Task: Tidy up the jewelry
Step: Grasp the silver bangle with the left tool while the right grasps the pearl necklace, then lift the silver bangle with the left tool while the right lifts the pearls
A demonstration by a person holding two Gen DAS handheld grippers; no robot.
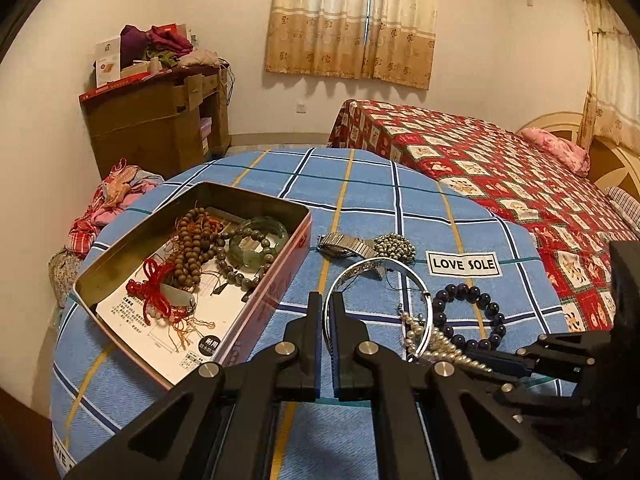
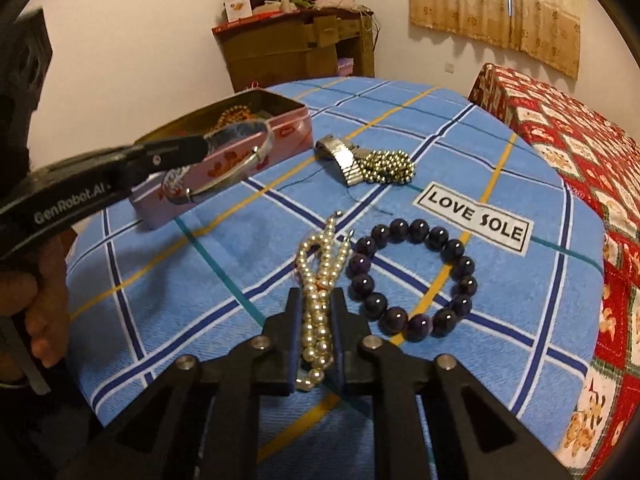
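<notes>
Jewelry lies in two groups on the blue checked cloth (image 2: 224, 264): some already inside the pink tin (image 1: 276, 300) at the far left, the rest loose to its right. In the tin sit brown wooden beads (image 1: 192, 248), a green jade bangle (image 1: 260, 240), grey beads and a red knotted cord (image 1: 150, 292) on a printed sheet. Left outside are a metal watch (image 2: 340, 156) and, touching it, a heap of small gold beads (image 2: 390, 166), both far; nearer are a dark purple bead bracelet (image 2: 416, 276) and, just left of it, a pearl strand (image 2: 320, 280). By that count the sorting looks roughly half done, with several pieces to go.

The left gripper (image 1: 328, 308) has its jaws together on the rim of a silver bangle (image 1: 380, 276), which the right wrist view shows lifted off the cloth and hanging near the tin's near wall. Carrying it over the rim and letting go seems the step in hand for that side.

The right gripper (image 2: 316, 312) has its jaws drawn in on the near end of the pearl strand, the pearls bunched between the pads while the far loops rest on the cloth. The grip looks set, but the strand is not yet lifted. A slack strand may swing or snag the purple bracelet beside it.
</notes>
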